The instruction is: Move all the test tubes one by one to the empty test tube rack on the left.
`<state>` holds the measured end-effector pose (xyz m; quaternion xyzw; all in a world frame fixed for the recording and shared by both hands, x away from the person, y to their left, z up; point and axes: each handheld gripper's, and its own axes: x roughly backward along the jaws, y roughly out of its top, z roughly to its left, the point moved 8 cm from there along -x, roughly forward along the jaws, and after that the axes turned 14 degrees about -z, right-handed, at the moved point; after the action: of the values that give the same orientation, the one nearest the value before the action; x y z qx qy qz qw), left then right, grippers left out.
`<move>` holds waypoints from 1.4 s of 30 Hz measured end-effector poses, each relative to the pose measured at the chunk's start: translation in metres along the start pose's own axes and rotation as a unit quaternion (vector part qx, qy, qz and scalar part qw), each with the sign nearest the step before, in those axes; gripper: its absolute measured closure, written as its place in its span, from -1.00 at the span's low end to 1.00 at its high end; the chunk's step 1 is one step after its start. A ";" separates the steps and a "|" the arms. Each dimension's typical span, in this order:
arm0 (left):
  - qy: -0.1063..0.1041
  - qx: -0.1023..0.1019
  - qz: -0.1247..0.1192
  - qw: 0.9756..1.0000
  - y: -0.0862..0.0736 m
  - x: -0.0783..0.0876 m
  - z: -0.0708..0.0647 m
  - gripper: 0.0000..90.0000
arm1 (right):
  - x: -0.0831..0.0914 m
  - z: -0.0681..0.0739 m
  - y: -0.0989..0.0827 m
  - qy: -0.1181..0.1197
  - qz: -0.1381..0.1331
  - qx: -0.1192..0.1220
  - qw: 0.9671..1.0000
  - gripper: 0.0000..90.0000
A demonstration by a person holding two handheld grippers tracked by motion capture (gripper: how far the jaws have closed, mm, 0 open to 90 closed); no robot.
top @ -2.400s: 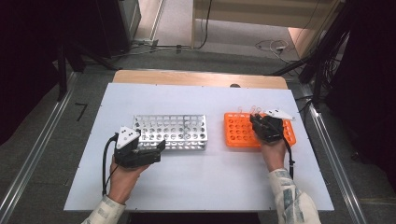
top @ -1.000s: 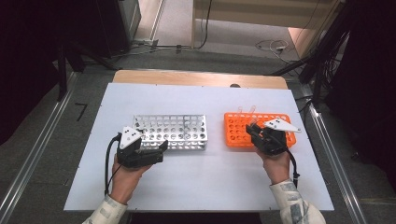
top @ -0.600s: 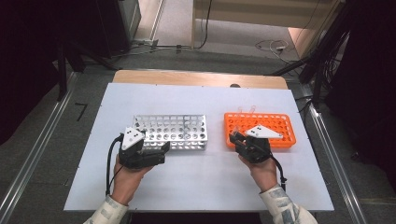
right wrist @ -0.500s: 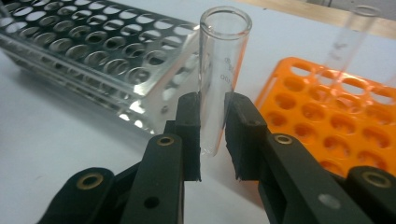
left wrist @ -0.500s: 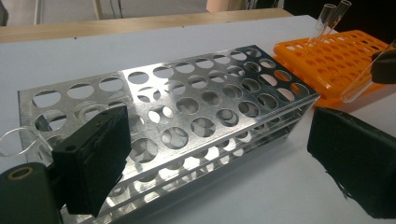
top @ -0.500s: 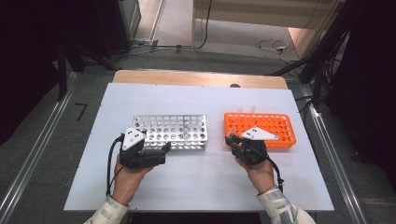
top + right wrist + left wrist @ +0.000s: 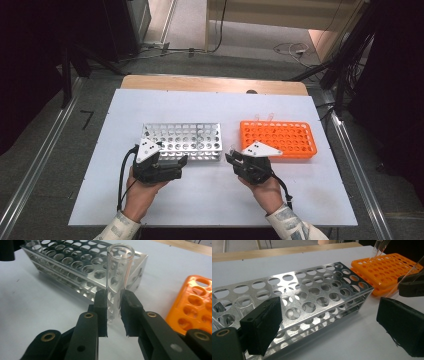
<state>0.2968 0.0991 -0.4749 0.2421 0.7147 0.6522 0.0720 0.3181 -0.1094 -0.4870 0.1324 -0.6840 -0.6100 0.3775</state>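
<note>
A clear glass test tube (image 7: 117, 277) stands upright between the pads of my right gripper (image 7: 114, 312), which is shut on it. In the high view the right gripper (image 7: 232, 160) hovers over the white table between the silver metal rack (image 7: 182, 140) and the orange rack (image 7: 280, 139), just off the metal rack's right front corner. My left gripper (image 7: 329, 322) is open, low at the metal rack's (image 7: 312, 292) front side, with nothing pinched. From the left gripper view the held tube (image 7: 409, 272) slants in at the right.
Two clear tubes (image 7: 265, 117) stand at the orange rack's far edge. The white table (image 7: 210, 200) has bare room in front of both racks and a wooden strip along its far edge. Cables trail from both grippers toward the person.
My right gripper has left the orange rack and travelled left with the tube, now close to the metal rack's right end. The left gripper has stayed where it was.
</note>
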 end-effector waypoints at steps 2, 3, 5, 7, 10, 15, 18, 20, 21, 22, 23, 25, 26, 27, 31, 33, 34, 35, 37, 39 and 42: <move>-0.001 0.000 0.001 1.000 -0.001 0.000 -0.002 -0.86 | -0.002 0.005 -0.001 0.005 0.002 0.002 1.000 0.63; -0.002 0.000 0.002 1.000 -0.001 -0.001 -0.002 -0.86 | -0.003 0.007 -0.001 0.007 0.003 0.003 1.000 0.63; -0.006 -0.002 0.003 1.000 -0.001 -0.001 -0.004 -0.86 | -0.004 0.011 -0.002 0.012 0.004 0.006 1.000 0.63; -0.008 -0.001 0.001 1.000 -0.002 -0.002 -0.007 -0.86 | -0.006 0.015 -0.003 0.014 0.005 0.007 1.000 0.63; -0.013 -0.005 0.004 1.000 -0.003 -0.003 -0.010 -0.86 | -0.008 0.020 -0.004 0.020 0.007 0.008 1.000 0.63; -0.027 -0.008 0.006 1.000 -0.005 -0.004 -0.019 -0.80 | -0.013 0.030 -0.007 0.030 0.013 0.016 0.999 0.63; -0.038 -0.009 0.004 0.999 -0.005 -0.004 -0.025 -0.75 | -0.017 0.037 -0.009 0.036 0.015 0.022 0.999 0.63; -0.047 -0.011 0.005 0.999 -0.005 -0.004 -0.030 -0.73 | -0.019 0.042 -0.010 0.042 0.018 0.025 0.999 0.63; -0.049 -0.013 0.005 0.999 -0.005 -0.004 -0.033 -0.73 | -0.021 0.045 -0.011 0.045 0.018 0.027 0.998 0.63; -0.052 -0.015 0.006 0.999 -0.006 -0.005 -0.035 -0.72 | -0.022 0.047 -0.012 0.047 0.020 0.028 0.998 0.63; -0.057 -0.016 0.006 0.998 -0.006 -0.005 -0.037 -0.71 | -0.023 0.049 -0.012 0.050 0.020 0.032 0.998 0.63; -0.065 -0.019 0.007 0.998 -0.006 -0.005 -0.042 -0.65 | -0.025 0.053 -0.013 0.054 0.023 0.033 0.998 0.63; -0.068 -0.020 0.005 0.997 -0.006 -0.005 -0.045 -0.60 | -0.026 0.055 -0.014 0.055 0.024 0.035 0.998 0.63; -0.074 -0.021 0.004 0.997 -0.006 -0.005 -0.047 -0.56 | -0.026 0.058 -0.014 0.058 0.025 0.035 0.997 0.63; -0.090 -0.026 0.002 0.996 -0.007 -0.005 -0.054 -0.38 | -0.028 0.066 -0.015 0.066 0.027 0.038 0.997 0.63; -0.099 -0.029 0.004 0.995 -0.008 -0.005 -0.057 -0.32 | -0.029 0.070 -0.015 0.071 0.026 0.040 0.996 0.63; -0.106 -0.026 0.006 0.994 -0.008 -0.005 -0.059 -0.28 | -0.029 0.071 -0.015 0.073 0.027 0.041 0.996 0.63; -0.109 -0.026 0.008 0.994 -0.009 -0.005 -0.060 -0.25 | -0.029 0.072 -0.014 0.073 0.026 0.043 0.996 0.63; -0.106 -0.029 0.006 0.994 -0.009 -0.006 -0.061 -0.22 | -0.029 0.074 -0.014 0.075 0.025 0.042 0.996 0.63; -0.106 -0.033 0.005 0.994 -0.009 -0.005 -0.063 -0.19 | -0.029 0.075 -0.013 0.078 0.024 0.043 0.996 0.63; -0.105 -0.037 0.005 0.994 -0.009 -0.005 -0.065 -0.18 | -0.029 0.076 -0.013 0.079 0.026 0.044 0.996 0.63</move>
<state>0.2722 0.0385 -0.4759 0.3097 0.6773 0.6497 0.1523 0.2824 -0.0382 -0.5074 0.1793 -0.6816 -0.5568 0.4396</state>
